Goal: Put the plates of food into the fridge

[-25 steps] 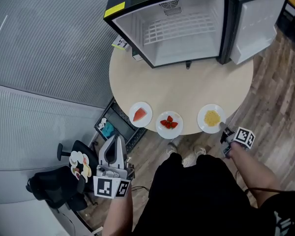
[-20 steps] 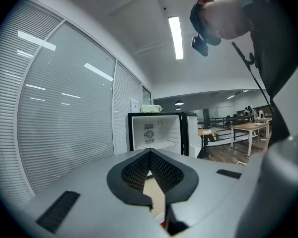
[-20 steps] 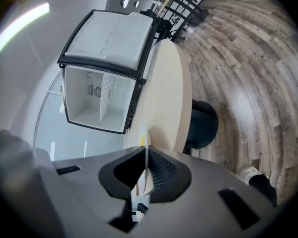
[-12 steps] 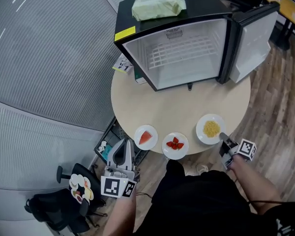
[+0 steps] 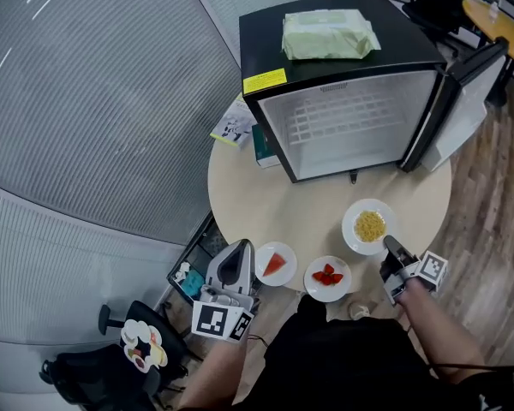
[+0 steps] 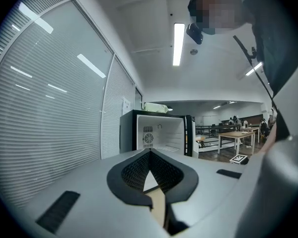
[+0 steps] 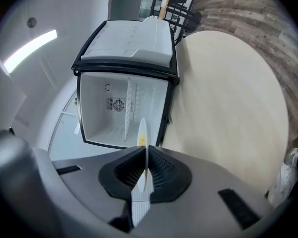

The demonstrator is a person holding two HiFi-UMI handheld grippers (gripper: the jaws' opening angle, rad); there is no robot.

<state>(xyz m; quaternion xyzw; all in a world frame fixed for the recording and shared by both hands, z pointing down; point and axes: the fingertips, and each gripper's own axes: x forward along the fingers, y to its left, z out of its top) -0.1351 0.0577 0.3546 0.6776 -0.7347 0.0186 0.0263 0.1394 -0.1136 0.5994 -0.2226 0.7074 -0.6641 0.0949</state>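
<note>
Head view: a black mini fridge [image 5: 351, 131] stands on the round table [image 5: 265, 195], its door [image 5: 464, 101] swung open to the right and a wire shelf [image 5: 343, 118] inside. A pale green pack [image 5: 330, 34] lies on top of the fridge. Near the table edge close to me I see 3 white plates. The plate with yellow food [image 5: 368, 226] is at the right, and the right gripper [image 5: 389, 243] reaches its near rim. The plate with red fruit pieces [image 5: 328, 277] is in the middle and the plate with a red slice [image 5: 276, 264] at the left, both on the table, near each other but apart.

In the right gripper view the right gripper [image 7: 143, 158] pinches the rim of the plate with yellow food [image 7: 142, 132], which shows edge-on between the jaws, in front of the open fridge [image 7: 120, 110]. I cannot tell if this plate rests on the table.

The left gripper [image 5: 239, 245] is just beside the plate with a red slice, off the table edge. In the left gripper view the left gripper [image 6: 150, 151] has its jaws pressed together with nothing between them, pointing towards the fridge [image 6: 156, 133]
</note>
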